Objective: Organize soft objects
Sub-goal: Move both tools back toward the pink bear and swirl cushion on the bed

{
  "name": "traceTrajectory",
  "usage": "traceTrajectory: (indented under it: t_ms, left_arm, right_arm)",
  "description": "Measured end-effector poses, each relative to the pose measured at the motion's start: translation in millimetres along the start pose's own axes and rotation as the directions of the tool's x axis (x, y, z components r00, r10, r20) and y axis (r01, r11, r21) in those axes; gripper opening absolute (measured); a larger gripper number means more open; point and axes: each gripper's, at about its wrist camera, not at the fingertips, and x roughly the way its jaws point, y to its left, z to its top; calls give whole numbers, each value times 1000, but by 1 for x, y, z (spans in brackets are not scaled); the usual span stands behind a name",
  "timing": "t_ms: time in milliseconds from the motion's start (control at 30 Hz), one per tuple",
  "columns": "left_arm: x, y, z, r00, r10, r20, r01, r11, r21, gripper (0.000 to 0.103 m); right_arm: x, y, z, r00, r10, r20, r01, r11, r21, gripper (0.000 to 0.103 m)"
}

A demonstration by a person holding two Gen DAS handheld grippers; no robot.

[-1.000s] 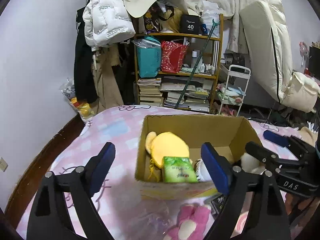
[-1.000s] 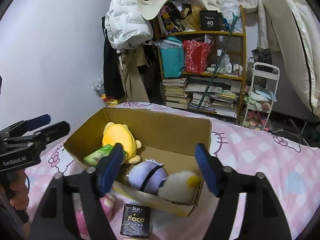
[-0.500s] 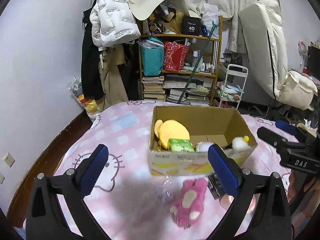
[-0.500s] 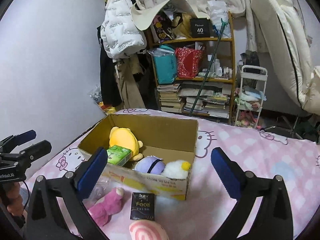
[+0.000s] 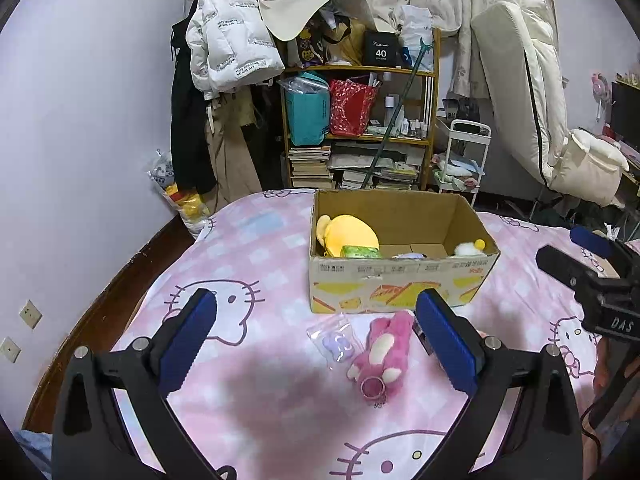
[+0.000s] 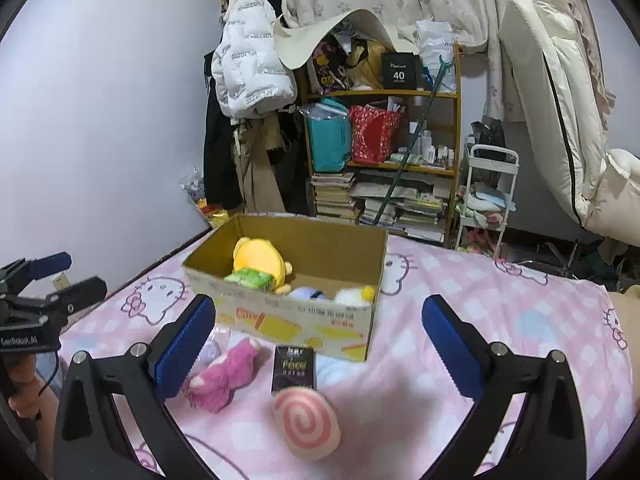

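Cardboard, brown and corrugated, forms the open rectangular box (image 5: 400,280) that stands on the bed's pink checked cat-print sheet (image 5: 248,256); all places below are given relative to it. Inside, at its left end, lies a rounded yellow plush (image 5: 350,232) with a green soft packet (image 5: 360,252) against it; toward the right end sit a pale lilac plush (image 6: 306,293) and a fluffy white plush with a yellow tip (image 5: 470,247). Just before the box's printed front wall, from left to right: a clear flat plastic bag (image 5: 336,342) holding lilac pieces, a shaggy pink plush (image 5: 384,354) with a key ring, and a glossy black tissue pack (image 6: 294,368). Nearer the camera than the pack lies a round spiral-patterned pink-and-white cushion (image 6: 306,422). Left hand-held gripper (image 5: 316,344): blue ribbed pads spread wide, nothing between them, short of the box. Right hand-held gripper (image 6: 318,344): likewise spread wide and empty.
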Motion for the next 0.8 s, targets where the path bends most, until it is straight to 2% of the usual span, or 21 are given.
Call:
traceTrajectory:
  t_ms: [300, 433, 667, 800]
  left_arm:
    - [18, -7, -11, 998, -12, -61, 13, 999, 30, 99]
    - [39, -11, -17, 992, -8, -124, 15, 998, 59, 99]
    - [63, -24, -24, 985, -12, -175, 33, 993, 115, 99]
    - [73, -30, -26, 976, -39, -214, 70, 988, 140, 99]
  right_arm:
    - [9, 1, -17, 999, -8, -43, 7, 1000, -12, 103]
    - [18, 2, -24, 998, -14, -65, 13, 1000, -20, 103]
    - [39, -3, -32, 993, -18, -117, 17, 1000, -14, 103]
    - [47, -9, -35, 989, 18, -148, -13, 999, 34, 103]
